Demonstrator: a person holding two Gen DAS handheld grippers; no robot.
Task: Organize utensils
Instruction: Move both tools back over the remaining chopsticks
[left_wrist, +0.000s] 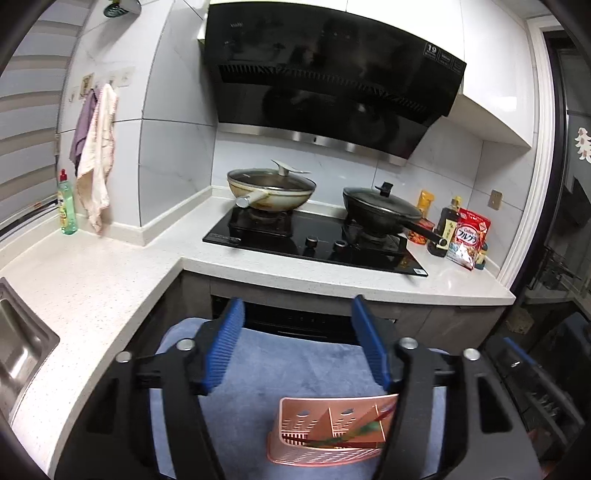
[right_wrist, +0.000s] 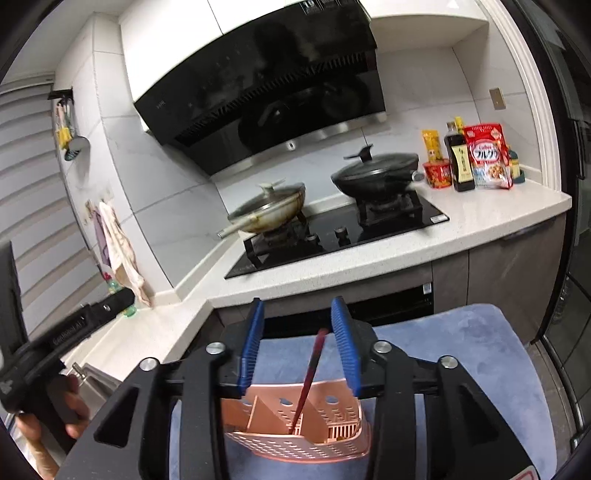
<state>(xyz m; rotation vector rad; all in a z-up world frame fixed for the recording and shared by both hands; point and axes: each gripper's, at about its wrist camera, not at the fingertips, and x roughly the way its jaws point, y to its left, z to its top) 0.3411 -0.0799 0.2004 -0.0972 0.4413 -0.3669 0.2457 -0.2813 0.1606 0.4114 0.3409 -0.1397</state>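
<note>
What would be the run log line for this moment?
left gripper: open, empty | right gripper: open, above pink utensil caddy | dark red chopstick: leaning in caddy compartment, unheld | caddy on blue mat

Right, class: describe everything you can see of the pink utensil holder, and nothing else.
The pink utensil holder is a plastic-looking caddy, salmon-pink, with perforated walls: rows of small slots along the front and round holes near the top of the back wall. Slanted dividers split it into compartments. It stands upright on a blue mat in front of the stove. A dark red chopstick leans in a middle compartment, its top rising between the open fingers of the right gripper, which do not clamp it.
</note>
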